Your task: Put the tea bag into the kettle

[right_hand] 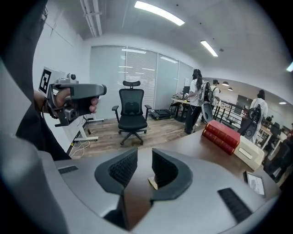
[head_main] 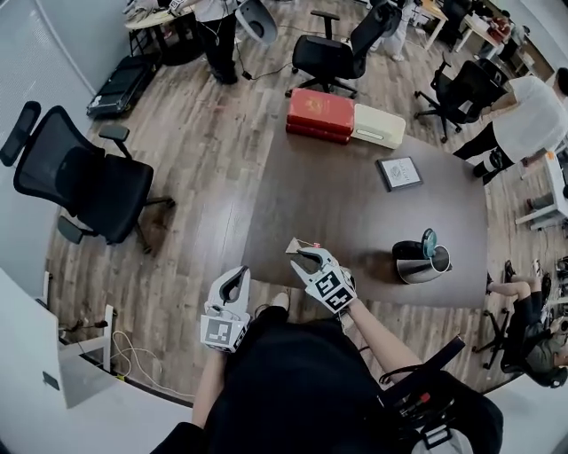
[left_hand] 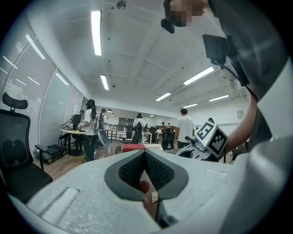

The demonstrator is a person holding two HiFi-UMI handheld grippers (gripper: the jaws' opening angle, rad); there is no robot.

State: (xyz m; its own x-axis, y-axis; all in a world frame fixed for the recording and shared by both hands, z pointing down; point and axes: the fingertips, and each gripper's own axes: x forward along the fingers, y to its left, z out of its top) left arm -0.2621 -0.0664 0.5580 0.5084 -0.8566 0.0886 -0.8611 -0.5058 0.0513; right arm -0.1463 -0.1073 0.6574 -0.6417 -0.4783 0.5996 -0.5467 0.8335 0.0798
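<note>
My right claw point(right_hand: 144, 155) tilts down over the tabletop point(head_main: 355, 195), jaws slightly spread. The tea bag point(right_hand: 152, 183) lies on the wood between them, close to the right-hand pad, not pinched. The kettle point(head_main: 417, 263) stands at its 3 o'clock, well apart. My left claw point(left_hand: 145, 153), at 8 o'clock, is pressed together.

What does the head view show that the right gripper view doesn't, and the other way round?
Only the head view shows the kettle, lid open, on the table, and the right gripper from outside. Only the right gripper view shows the ceiling lights and window blinds. Both show the red books, the cream box, the left gripper and the small tea bag at the right gripper's open jaws.
</note>
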